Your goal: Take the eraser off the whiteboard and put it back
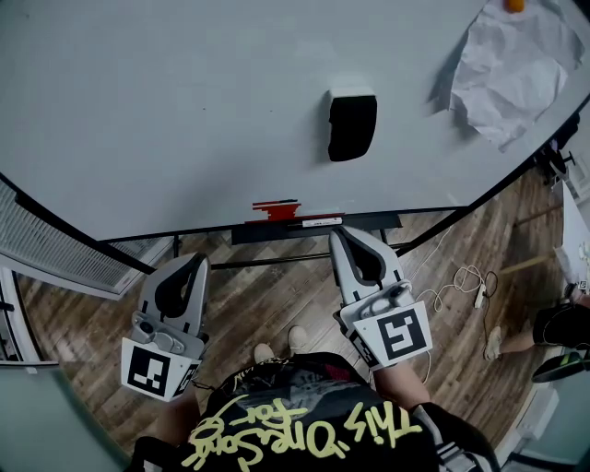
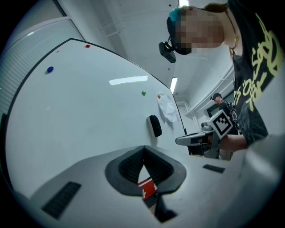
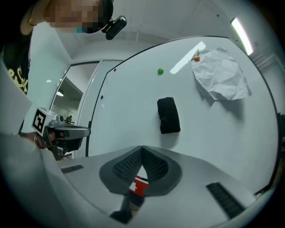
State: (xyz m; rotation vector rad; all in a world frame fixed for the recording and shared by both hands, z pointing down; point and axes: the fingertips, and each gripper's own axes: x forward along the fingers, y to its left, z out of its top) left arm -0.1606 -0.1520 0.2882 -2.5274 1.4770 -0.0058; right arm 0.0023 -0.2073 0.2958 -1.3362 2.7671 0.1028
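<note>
A large white whiteboard with a dark frame (image 1: 184,111) fills the far part of the scene. The black rectangular eraser (image 1: 352,126) sits on its surface, a little right of the middle, upright and touching nothing else. To the right of it and further away, a crumpled white sheet of paper (image 1: 512,69) hangs on the board under a small orange round magnet (image 1: 514,5). A small green round magnet (image 3: 160,71) is on the board to the left of the paper, and a small blue round magnet (image 2: 50,69) is far on the left side.

Along the near edge of the board runs a narrow dark tray (image 1: 369,224). On it lies a flat red object (image 1: 277,210); it is perhaps a marker, but the view is too small to be sure.

The left gripper (image 1: 197,262) is held near the person, on the left, over the brown wooden floor (image 1: 277,295). Its jaws are closed together with nothing between them (only the red object on the tray shows through the small gap behind the tips). The right gripper (image 1: 343,236) is just near the tray, nearer than the eraser and well apart from it. Its jaws are also fully together and empty. Both grippers point toward the board.
</note>
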